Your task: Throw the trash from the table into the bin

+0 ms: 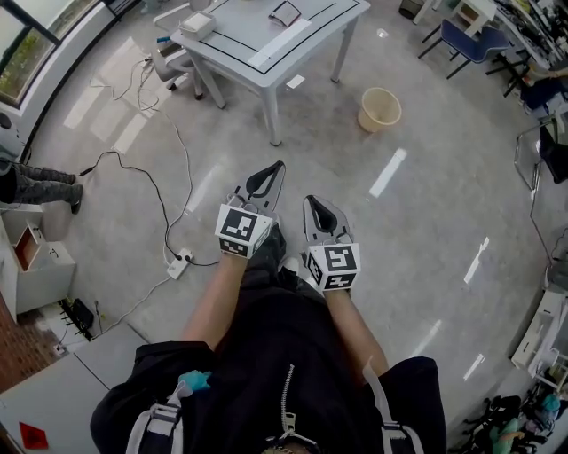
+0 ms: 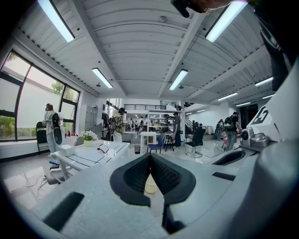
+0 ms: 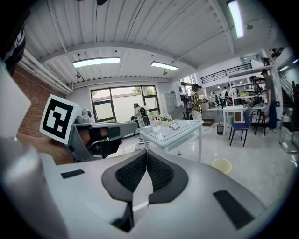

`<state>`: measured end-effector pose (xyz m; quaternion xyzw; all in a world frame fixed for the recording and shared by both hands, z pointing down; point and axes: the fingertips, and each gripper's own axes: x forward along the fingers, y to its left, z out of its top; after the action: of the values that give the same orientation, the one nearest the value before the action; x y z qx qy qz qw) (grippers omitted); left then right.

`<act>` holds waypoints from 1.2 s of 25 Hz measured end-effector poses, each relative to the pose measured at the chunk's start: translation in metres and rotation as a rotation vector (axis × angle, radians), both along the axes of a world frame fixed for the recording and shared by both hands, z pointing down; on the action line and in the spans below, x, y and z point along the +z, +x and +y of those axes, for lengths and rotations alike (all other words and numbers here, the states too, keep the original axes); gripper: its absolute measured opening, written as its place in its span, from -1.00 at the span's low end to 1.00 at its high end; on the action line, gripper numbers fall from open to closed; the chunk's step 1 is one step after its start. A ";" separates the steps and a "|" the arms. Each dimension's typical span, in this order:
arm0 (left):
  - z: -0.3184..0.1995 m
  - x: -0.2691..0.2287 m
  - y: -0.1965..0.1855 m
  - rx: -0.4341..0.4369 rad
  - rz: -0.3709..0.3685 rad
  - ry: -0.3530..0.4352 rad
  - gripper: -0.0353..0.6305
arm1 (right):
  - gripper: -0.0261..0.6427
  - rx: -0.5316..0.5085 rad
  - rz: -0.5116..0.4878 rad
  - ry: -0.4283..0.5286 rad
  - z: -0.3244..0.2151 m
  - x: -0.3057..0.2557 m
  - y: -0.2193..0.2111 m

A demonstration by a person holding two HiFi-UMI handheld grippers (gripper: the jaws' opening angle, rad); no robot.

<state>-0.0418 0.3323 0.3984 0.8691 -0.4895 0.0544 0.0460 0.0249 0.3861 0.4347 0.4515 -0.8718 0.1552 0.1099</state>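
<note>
A white table (image 1: 266, 40) stands far ahead on the grey floor. On it lie a small dark-rimmed flat piece of trash (image 1: 285, 12) and a white box (image 1: 197, 24). A beige bin (image 1: 380, 109) sits on the floor to the table's right. My left gripper (image 1: 280, 165) and right gripper (image 1: 308, 199) are held side by side, well short of the table, both shut with nothing in them. In the left gripper view the pads (image 2: 140, 172) meet at the tip, and the bin (image 2: 150, 185) shows in the gap below. The right gripper view shows the table (image 3: 175, 131) and the bin (image 3: 221, 165) ahead.
Cables and a power strip (image 1: 177, 263) lie on the floor at the left. A grey chair (image 1: 173, 62) stands left of the table, a blue chair (image 1: 470, 40) at the back right. A white cabinet (image 1: 35, 266) is at the far left. People stand in the background.
</note>
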 end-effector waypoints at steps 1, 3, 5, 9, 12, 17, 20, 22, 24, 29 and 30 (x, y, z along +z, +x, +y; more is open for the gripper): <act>-0.010 0.002 -0.002 0.000 0.003 -0.003 -0.88 | -0.89 0.000 0.003 -0.001 -0.008 0.001 -0.001; -0.030 0.003 -0.005 0.002 0.010 -0.004 -0.88 | -0.89 -0.001 0.012 -0.005 -0.026 0.004 -0.005; -0.052 0.003 -0.007 0.013 0.015 0.003 -0.88 | -0.89 -0.001 0.021 -0.009 -0.047 0.006 -0.010; -0.096 0.005 -0.017 0.030 0.020 -0.009 -0.88 | -0.89 0.012 0.029 -0.010 -0.092 0.004 -0.021; -0.123 0.007 -0.024 0.040 0.019 -0.017 -0.88 | -0.89 0.018 0.034 -0.012 -0.120 0.002 -0.030; -0.167 0.002 -0.042 0.051 0.032 -0.006 -0.88 | -0.89 0.021 0.045 -0.022 -0.162 0.003 -0.049; -0.189 0.005 -0.058 0.049 0.038 -0.012 -0.88 | -0.89 0.022 0.053 -0.026 -0.181 0.007 -0.064; -0.202 0.006 -0.067 0.049 0.043 -0.015 -0.88 | -0.89 0.029 0.058 -0.031 -0.192 0.009 -0.072; -0.216 0.006 -0.077 0.048 0.049 -0.014 -0.88 | -0.89 0.038 0.062 -0.033 -0.204 0.010 -0.079; -0.237 0.007 -0.094 0.038 0.057 -0.012 -0.88 | -0.89 0.037 0.068 -0.033 -0.224 0.010 -0.092; -0.239 0.005 -0.096 0.035 0.058 -0.009 -0.88 | -0.89 0.032 0.071 -0.030 -0.227 0.009 -0.095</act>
<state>-0.1379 0.0930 0.4034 0.8786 -0.4723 0.0322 0.0632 -0.0700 0.1590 0.4437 0.4687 -0.8577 0.1538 0.1450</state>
